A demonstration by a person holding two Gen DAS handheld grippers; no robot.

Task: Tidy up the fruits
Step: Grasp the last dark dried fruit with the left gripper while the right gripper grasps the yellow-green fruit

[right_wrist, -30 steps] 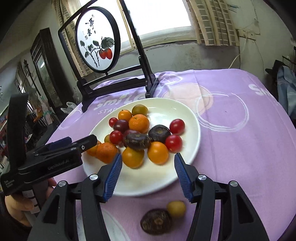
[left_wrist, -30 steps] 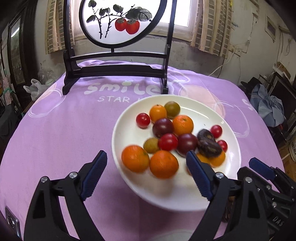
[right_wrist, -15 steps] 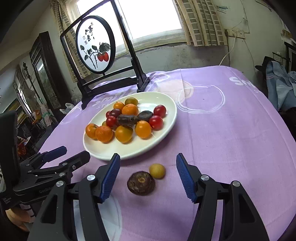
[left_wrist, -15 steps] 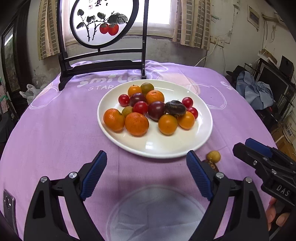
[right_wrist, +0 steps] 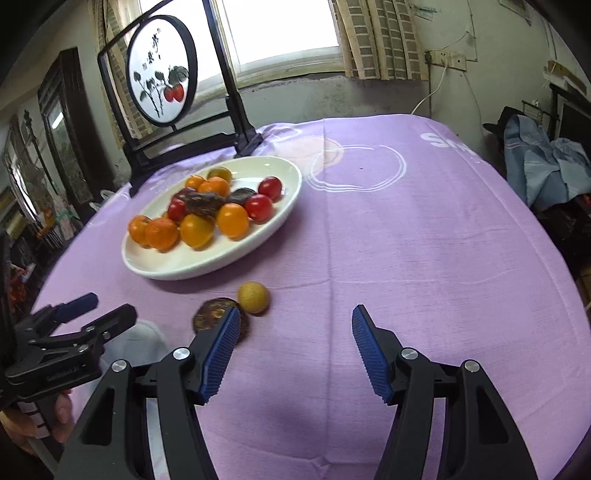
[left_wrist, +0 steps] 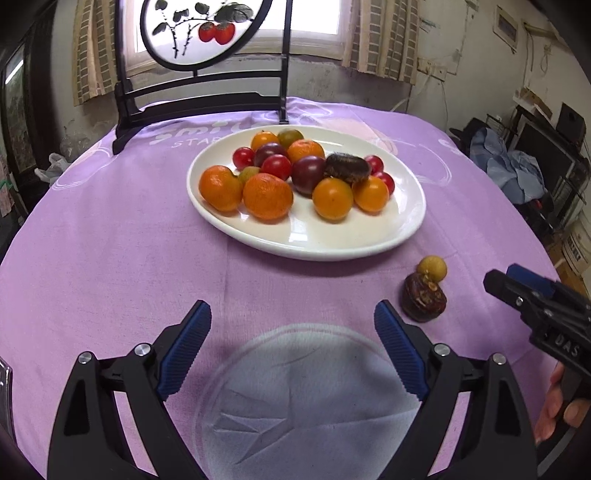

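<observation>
You were working in a lived-in home. The table wore a purple printed cloth (left_wrist: 110, 258), a painted round screen (right_wrist: 160, 72) stood before a curtained window (right_wrist: 280, 29), and clothes (right_wrist: 546, 166) lay heaped nearby.

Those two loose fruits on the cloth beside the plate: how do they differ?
The small yellow fruit is pale yellow, round and smooth; the dark brown fruit is larger, wrinkled and squat. The yellow one lies nearer the white plate, the brown one nearer the grippers. Both rest on the purple tablecloth, touching or nearly so, outside the plate and ungripped.
</observation>
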